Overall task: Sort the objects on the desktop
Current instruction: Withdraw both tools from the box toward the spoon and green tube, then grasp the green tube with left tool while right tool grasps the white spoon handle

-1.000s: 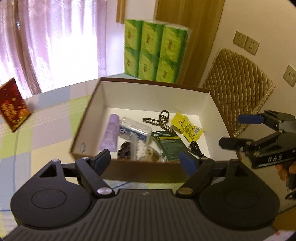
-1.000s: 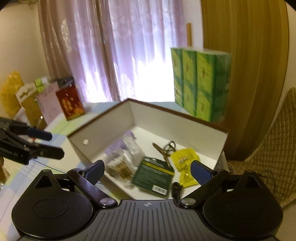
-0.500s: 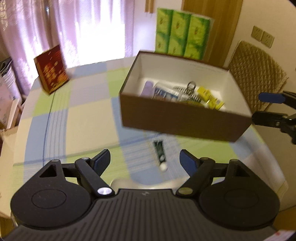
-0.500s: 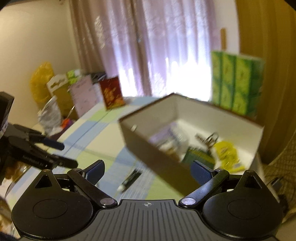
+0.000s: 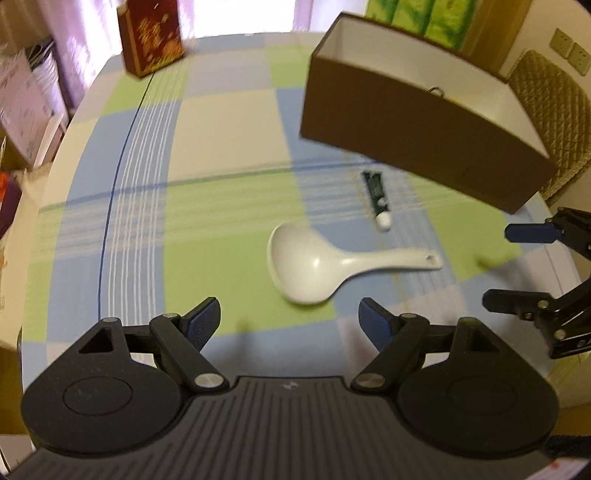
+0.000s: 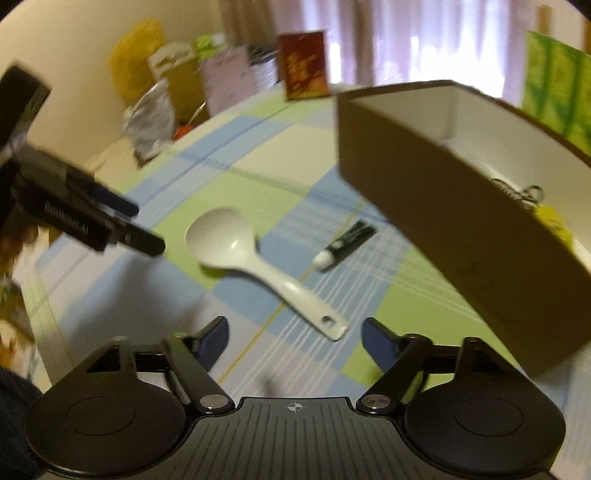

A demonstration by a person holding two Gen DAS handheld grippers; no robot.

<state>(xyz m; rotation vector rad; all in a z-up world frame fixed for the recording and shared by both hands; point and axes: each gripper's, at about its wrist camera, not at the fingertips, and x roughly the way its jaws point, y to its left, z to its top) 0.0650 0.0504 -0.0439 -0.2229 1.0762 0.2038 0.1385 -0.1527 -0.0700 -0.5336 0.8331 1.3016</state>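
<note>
A white spoon [image 5: 321,262] [image 6: 236,247] lies on the checked tablecloth, bowl to the left, handle to the right. Beyond it lies a small dark green tube [image 5: 376,195] [image 6: 343,243] with a white cap. Behind both stands the brown box [image 5: 406,122] [image 6: 424,203], white inside, with keys and a yellow packet in it. My left gripper [image 5: 290,315] [image 6: 144,225] hangs open and empty above the cloth, just short of the spoon's bowl. My right gripper [image 6: 295,332] [image 5: 509,266] is near the handle's end; its jaws are closing with nothing between them.
A red box [image 5: 151,37] [image 6: 303,66] stands at the far edge of the round table. Green tissue packs [image 5: 417,18] [image 6: 554,81] rise behind the brown box. A quilted chair back [image 5: 554,110] is at the right. Bags and boxes [image 6: 159,92] crowd the floor beyond the table's left side.
Both grippers drew back from over the brown box and dipped toward the table. The spoon and the tube came into view. The right jaws have narrowed.
</note>
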